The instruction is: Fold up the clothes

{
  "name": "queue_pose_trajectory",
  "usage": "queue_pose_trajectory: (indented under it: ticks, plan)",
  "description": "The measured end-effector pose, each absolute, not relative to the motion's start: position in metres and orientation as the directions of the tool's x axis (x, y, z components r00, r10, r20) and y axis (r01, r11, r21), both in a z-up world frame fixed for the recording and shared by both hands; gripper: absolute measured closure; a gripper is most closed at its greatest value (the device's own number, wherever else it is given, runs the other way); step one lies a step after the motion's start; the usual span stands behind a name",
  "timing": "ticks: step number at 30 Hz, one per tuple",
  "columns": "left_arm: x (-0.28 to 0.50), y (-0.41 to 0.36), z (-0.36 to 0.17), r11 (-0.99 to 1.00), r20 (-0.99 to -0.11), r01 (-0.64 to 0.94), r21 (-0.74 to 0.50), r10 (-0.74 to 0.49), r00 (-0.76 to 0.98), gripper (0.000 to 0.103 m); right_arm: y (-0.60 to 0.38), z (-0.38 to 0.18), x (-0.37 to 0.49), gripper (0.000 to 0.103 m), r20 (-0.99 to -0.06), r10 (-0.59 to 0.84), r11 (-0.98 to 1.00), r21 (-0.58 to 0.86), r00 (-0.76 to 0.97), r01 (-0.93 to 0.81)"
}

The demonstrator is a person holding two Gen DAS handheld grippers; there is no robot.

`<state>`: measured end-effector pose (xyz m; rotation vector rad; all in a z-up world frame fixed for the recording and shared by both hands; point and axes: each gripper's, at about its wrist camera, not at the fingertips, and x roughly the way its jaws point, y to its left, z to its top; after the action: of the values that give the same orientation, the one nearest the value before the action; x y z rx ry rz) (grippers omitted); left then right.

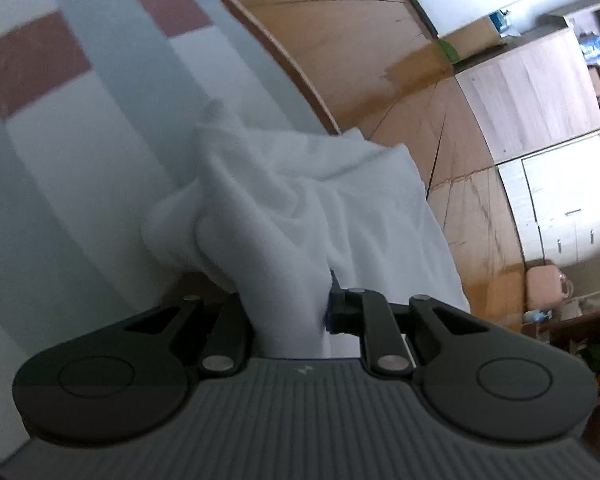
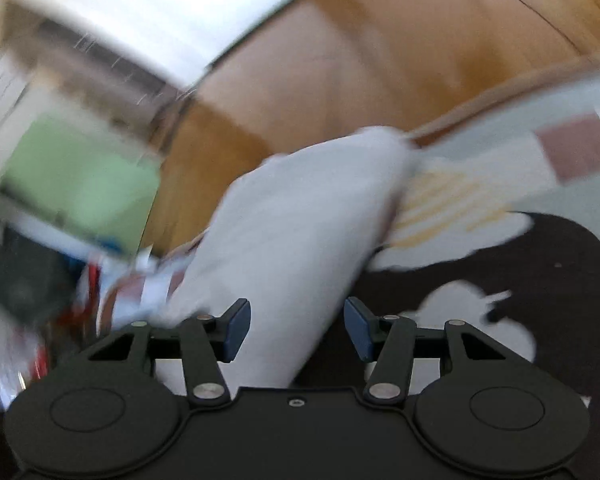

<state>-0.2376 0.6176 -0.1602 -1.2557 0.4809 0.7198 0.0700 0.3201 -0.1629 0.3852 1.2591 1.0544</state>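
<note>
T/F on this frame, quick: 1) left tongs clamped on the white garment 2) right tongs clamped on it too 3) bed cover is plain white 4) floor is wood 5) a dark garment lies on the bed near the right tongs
1) True. The left tongs are shut on the white garment.
2) False. The right tongs stand open; the cloth lies between the blue pads, not pinched.
3) False. The bed cover has grey and white stripes with reddish blocks.
4) True. The wooden floor shows planks.
5) True. A dark garment lies right of them.
</note>
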Motion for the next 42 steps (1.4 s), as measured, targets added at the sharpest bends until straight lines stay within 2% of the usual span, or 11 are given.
queue_pose_trajectory:
  ticks: [6, 8, 16, 17, 18, 19, 20, 25, 28, 32, 42]
  plan:
    - [-0.252, 0.621, -0.180, 0.021, -0.625, -0.643, -0.766, 0.212, 0.751, 0.085, 0.335, -0.195, 0.110, 0.044, -0.536, 0.843, 0.507, 0.822, -0.049, -0.258]
    - [-0.250, 0.627, -0.191, -0.019, -0.605, -0.615, -0.788, 0.208, 0.769, 0.085, 0.351, -0.197, 0.111, 0.043, -0.566, 0.822, 0.525, 0.796, -0.065, -0.302]
    - [-0.245, 0.647, -0.209, -0.043, -0.552, -0.552, -0.833, 0.152, 0.820, 0.079, 0.399, -0.225, 0.131, 0.020, -0.503, 0.860, 0.453, 0.831, -0.088, -0.322]
    - [-0.244, 0.648, -0.210, -0.040, -0.547, -0.547, -0.836, 0.146, 0.824, 0.079, 0.403, -0.227, 0.132, 0.026, -0.494, 0.867, 0.457, 0.840, -0.067, -0.292]
    - [-0.242, 0.649, -0.208, -0.013, -0.549, -0.553, -0.833, 0.141, 0.824, 0.080, 0.407, -0.224, 0.127, 0.062, -0.511, 0.859, 0.479, 0.829, -0.043, -0.288]
    - [-0.238, 0.649, -0.203, 0.034, -0.561, -0.570, -0.821, 0.141, 0.816, 0.081, 0.412, -0.220, 0.121, 0.079, -0.530, 0.848, 0.504, 0.815, -0.019, -0.286]
    - [-0.232, 0.648, -0.196, 0.087, -0.575, -0.590, -0.803, 0.145, 0.805, 0.081, 0.413, -0.210, 0.110, 0.083, -0.536, 0.844, 0.510, 0.796, 0.010, -0.326]
    - [-0.208, 0.639, -0.165, 0.312, -0.621, -0.647, -0.696, 0.190, 0.760, 0.083, 0.408, -0.138, 0.049, 0.085, -0.538, 0.823, 0.518, 0.582, 0.181, -0.626]
    - [-0.201, 0.628, -0.142, 0.443, -0.560, -0.580, -0.684, 0.191, 0.806, 0.088, 0.402, -0.097, 0.015, 0.085, -0.546, 0.784, 0.546, 0.382, 0.294, -0.746]
    - [-0.174, 0.605, -0.112, 0.577, -0.386, -0.320, -0.751, 0.008, 0.922, 0.088, 0.382, -0.051, -0.012, 0.085, -0.581, 0.705, 0.622, 0.233, 0.406, -0.748]
    - [-0.126, 0.523, -0.070, 0.696, -0.306, -0.047, -0.716, -0.252, 0.918, 0.089, 0.283, 0.043, -0.029, 0.086, -0.611, 0.566, 0.696, -0.005, 0.553, -0.718]
